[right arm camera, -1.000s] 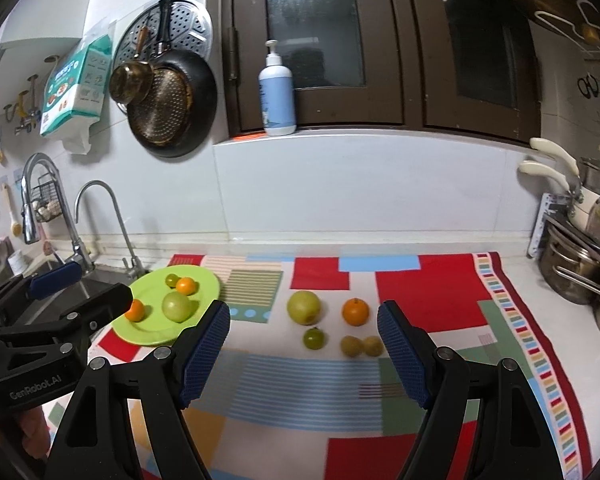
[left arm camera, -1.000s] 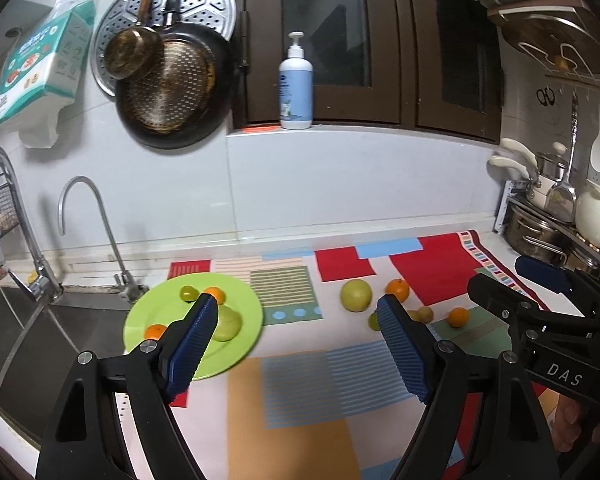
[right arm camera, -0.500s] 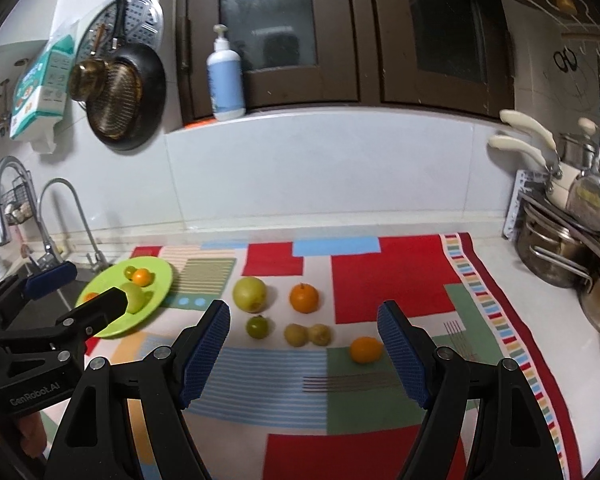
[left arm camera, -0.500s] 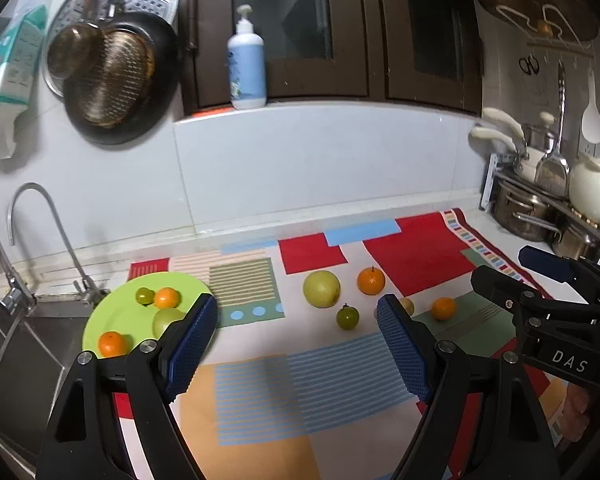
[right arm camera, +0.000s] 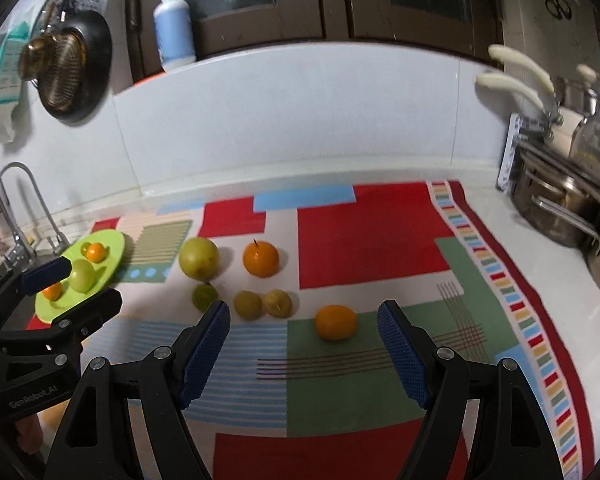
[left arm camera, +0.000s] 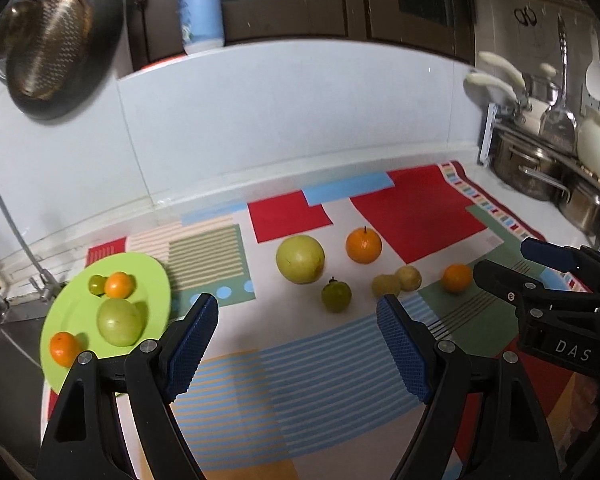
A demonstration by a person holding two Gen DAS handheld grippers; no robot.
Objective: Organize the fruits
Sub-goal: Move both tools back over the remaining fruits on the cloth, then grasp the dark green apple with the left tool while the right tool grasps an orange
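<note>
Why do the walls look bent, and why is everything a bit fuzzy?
Left wrist view: fisheye lens bows the backsplash; the hanging pan is smeared by blur. Right wrist view: same bowing; the pots look soft, the orange fairly sharp.

Dim, warm indoor light from above, brightest on the white backsplash (left arm camera: 260, 120) and fading toward black, vignetted corners. Strong fisheye bending along the counter edge and cabinets (right arm camera: 340, 0). Mild motion blur throughout (worst on the hanging pan (left arm camera: 56, 48) and pots (right arm camera: 560, 208)). Soft, short shadows beside the fruit on the green plate (left arm camera: 72, 320). Faint glare on the steel pots; pump bottle (right arm camera: 174, 32) soft, label unreadable.
</note>
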